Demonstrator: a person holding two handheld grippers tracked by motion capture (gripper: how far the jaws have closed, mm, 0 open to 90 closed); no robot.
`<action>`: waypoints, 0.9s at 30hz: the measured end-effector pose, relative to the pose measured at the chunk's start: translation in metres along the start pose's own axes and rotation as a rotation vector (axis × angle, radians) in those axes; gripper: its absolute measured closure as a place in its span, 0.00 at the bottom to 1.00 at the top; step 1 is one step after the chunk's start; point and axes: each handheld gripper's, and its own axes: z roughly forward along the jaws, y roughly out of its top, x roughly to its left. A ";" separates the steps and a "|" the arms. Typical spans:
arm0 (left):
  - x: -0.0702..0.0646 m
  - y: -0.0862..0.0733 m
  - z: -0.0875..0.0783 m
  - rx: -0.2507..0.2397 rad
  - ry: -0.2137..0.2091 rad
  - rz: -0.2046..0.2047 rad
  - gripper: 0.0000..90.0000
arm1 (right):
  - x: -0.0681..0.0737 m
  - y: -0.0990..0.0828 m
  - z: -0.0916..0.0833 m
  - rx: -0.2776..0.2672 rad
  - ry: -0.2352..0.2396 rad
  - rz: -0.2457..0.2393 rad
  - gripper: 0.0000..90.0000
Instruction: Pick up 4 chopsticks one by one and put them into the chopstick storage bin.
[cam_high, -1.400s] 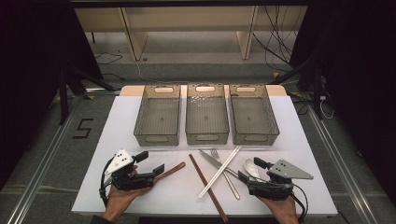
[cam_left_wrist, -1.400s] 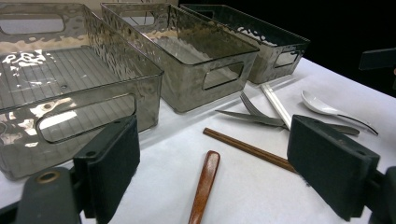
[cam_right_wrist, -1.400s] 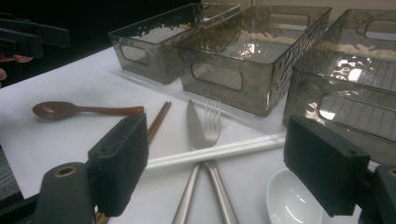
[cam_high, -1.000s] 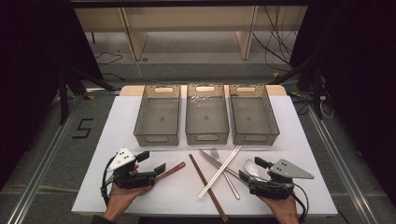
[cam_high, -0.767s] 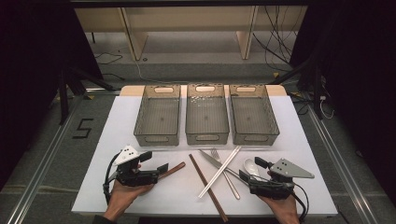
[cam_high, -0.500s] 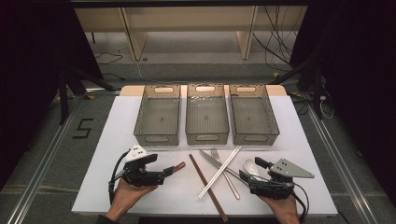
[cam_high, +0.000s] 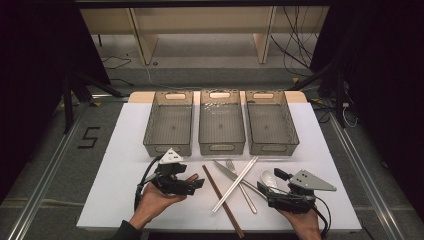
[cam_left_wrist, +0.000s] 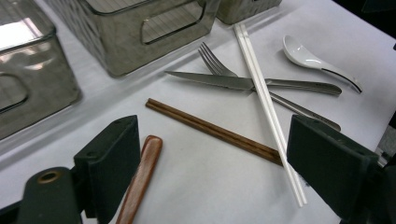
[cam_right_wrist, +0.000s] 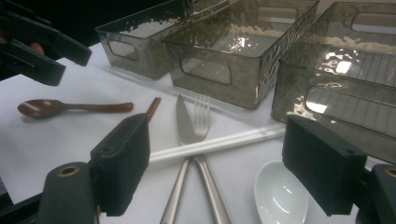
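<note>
Loose cutlery lies at the table's front. My left gripper (cam_high: 196, 184) (cam_left_wrist: 217, 144) is open, low over the table, with a brown wooden spoon's handle (cam_high: 191, 177) (cam_left_wrist: 140, 182) beside its left jaw. Ahead lie brown chopsticks (cam_high: 223, 201) (cam_left_wrist: 215, 132), white chopsticks (cam_high: 235, 185) (cam_left_wrist: 266, 102), a knife (cam_left_wrist: 210, 80), a fork (cam_left_wrist: 212, 58) and a white spoon (cam_left_wrist: 303, 51). My right gripper (cam_high: 271, 182) (cam_right_wrist: 222, 158) is open, and the white spoon (cam_high: 267, 176) (cam_right_wrist: 280, 196) lies between its jaws, untouched.
Three empty smoky plastic bins (cam_high: 167, 149) (cam_high: 221, 148) (cam_high: 272, 148) stand side by side behind the cutlery. The white table top (cam_high: 120, 170) has bare room at the left and far right. The floor lies beyond the table's edges.
My left gripper has slid right and a little forward, up to the wooden spoon's handle. The right gripper and all the cutlery have stayed put.
</note>
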 end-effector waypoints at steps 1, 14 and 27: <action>0.000 0.000 0.000 0.000 0.000 0.000 0.19 | 0.000 0.000 0.000 0.000 0.001 0.000 0.27; -0.016 0.013 0.042 0.133 -0.004 0.023 0.22 | -0.002 0.000 -0.001 0.000 0.001 0.008 0.27; -0.032 0.022 0.072 0.231 -0.060 0.061 0.30 | -0.002 -0.001 0.000 0.008 0.000 0.007 0.27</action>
